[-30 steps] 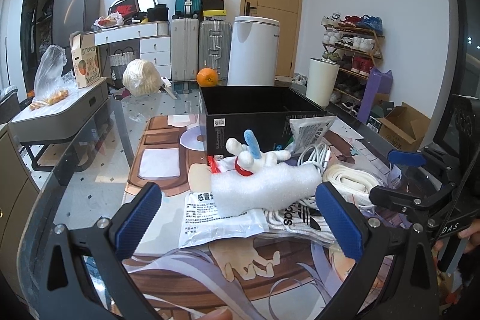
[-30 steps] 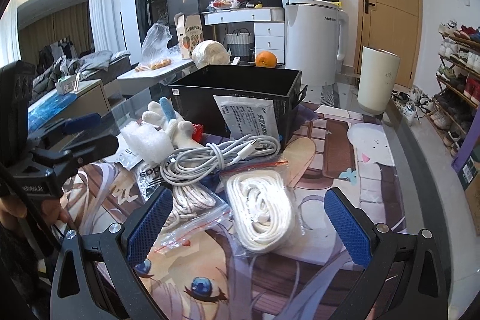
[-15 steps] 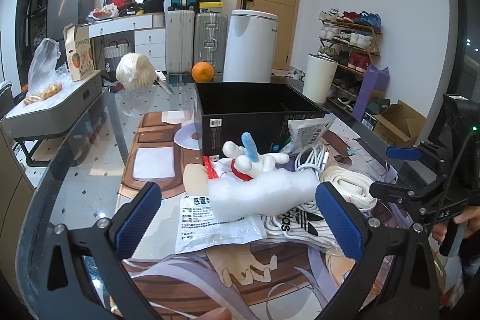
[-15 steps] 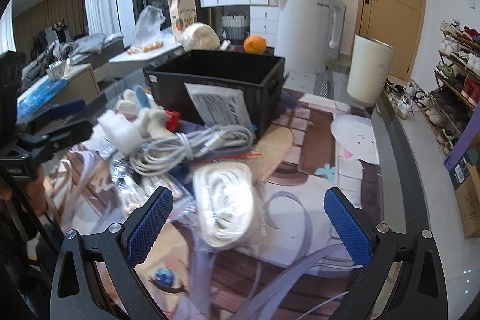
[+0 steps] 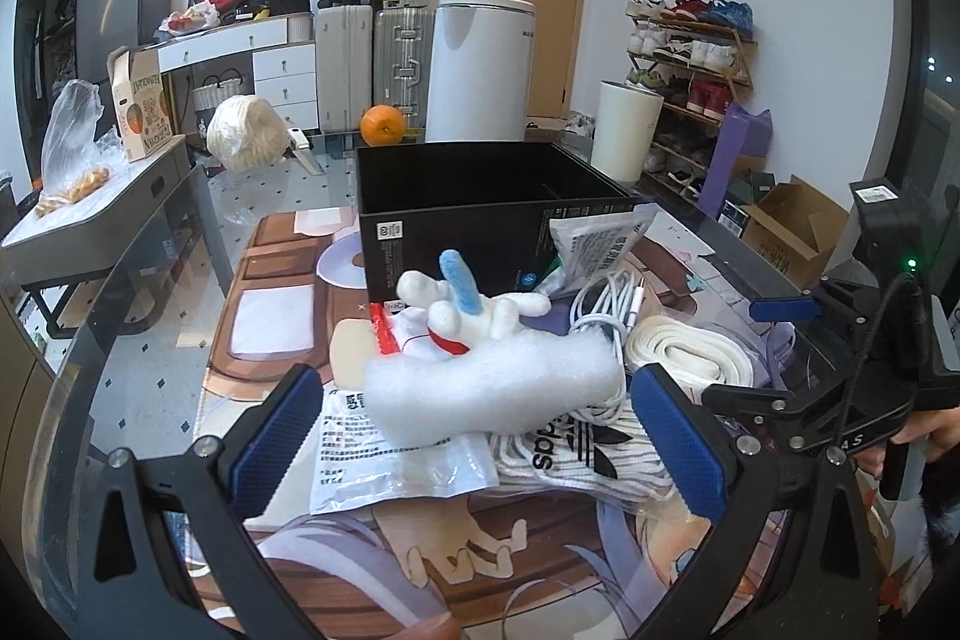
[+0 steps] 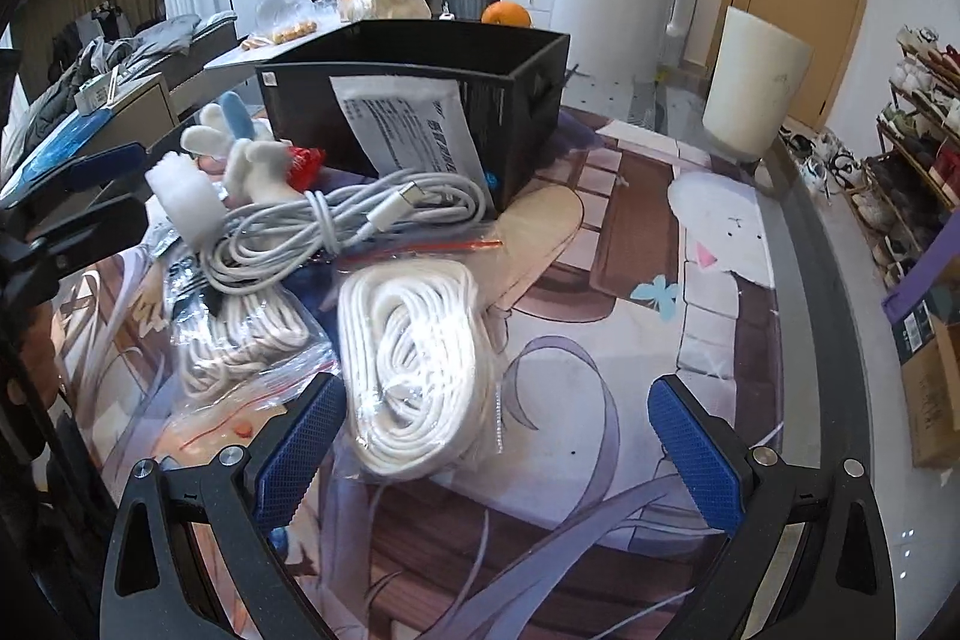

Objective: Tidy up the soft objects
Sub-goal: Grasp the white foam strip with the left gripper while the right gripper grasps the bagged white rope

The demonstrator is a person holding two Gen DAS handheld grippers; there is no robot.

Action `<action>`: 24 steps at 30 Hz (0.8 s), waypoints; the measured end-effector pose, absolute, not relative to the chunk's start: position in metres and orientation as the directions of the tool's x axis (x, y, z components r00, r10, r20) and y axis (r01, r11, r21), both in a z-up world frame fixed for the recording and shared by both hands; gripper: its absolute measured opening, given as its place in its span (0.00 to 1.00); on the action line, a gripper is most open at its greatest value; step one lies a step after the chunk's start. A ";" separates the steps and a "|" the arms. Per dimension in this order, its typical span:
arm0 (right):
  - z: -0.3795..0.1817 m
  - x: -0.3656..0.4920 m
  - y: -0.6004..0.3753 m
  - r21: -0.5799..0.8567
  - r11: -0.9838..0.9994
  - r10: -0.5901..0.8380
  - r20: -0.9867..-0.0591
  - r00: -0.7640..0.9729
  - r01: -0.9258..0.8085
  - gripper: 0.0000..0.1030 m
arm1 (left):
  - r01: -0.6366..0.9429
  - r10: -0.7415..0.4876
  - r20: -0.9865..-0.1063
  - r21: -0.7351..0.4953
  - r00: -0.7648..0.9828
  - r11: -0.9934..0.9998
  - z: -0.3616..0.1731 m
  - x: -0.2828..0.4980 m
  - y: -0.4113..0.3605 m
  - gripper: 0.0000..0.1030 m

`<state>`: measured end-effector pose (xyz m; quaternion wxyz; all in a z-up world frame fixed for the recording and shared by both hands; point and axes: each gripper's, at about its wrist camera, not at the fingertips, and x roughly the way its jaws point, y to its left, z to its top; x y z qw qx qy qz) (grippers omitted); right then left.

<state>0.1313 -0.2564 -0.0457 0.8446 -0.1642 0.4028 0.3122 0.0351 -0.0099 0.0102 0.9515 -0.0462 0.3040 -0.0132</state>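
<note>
A pile of soft things lies in front of an open black box (image 5: pixel 480 214) (image 6: pixel 420 100). A white foam roll (image 5: pixel 492 388) (image 6: pixel 183 196) lies nearest my left gripper (image 5: pixel 474 445), which is open and just short of it. Behind the roll sits a white plush toy (image 5: pixel 462 310) (image 6: pixel 240 154) with a blue ear. A coiled white cable (image 6: pixel 336 226) (image 5: pixel 606 298) and a bagged white rope (image 6: pixel 414 358) (image 5: pixel 690 358) lie to the right. My right gripper (image 6: pixel 489 439) is open, low over the bagged rope.
A printed packet (image 6: pixel 408 130) leans on the box. A second rope bag with an Adidas label (image 5: pixel 576 454) and a flat plastic packet (image 5: pixel 384 448) lie on the picture mat. An orange (image 5: pixel 382 124), a white bin (image 5: pixel 627 127) and a glass table edge (image 6: pixel 840 292) surround them.
My right gripper has dropped and moved forward towards the bagged rope. My left gripper has edged closer to the foam roll. Both stay open.
</note>
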 end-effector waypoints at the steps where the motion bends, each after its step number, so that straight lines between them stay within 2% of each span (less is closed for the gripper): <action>1: -0.047 0.133 -0.255 -0.024 0.750 0.393 -0.787 0.476 -0.661 1.00 | -0.003 -0.054 -0.579 -0.097 0.813 0.995 0.010 0.036 -0.010 1.00; 6: -0.049 0.140 -0.248 -0.015 0.732 0.402 -0.797 0.450 -0.681 0.99 | -0.004 -0.061 -0.587 -0.110 0.807 0.994 0.010 0.038 -0.009 1.00; 8: -0.050 0.143 -0.243 -0.016 0.723 0.403 -0.802 0.440 -0.691 0.94 | -0.003 -0.062 -0.589 -0.109 0.806 0.994 0.009 0.039 -0.010 1.00; 11: -0.053 0.146 -0.240 0.016 0.713 0.419 -0.811 0.408 -0.701 0.91 | 0.001 -0.066 -0.595 -0.109 0.801 0.994 0.007 0.041 -0.011 1.00; 24: -0.055 0.143 -0.242 0.025 0.711 0.422 -0.814 0.399 -0.702 0.90 | -0.031 -0.045 -0.630 -0.109 0.776 0.994 -0.002 0.050 -0.008 1.00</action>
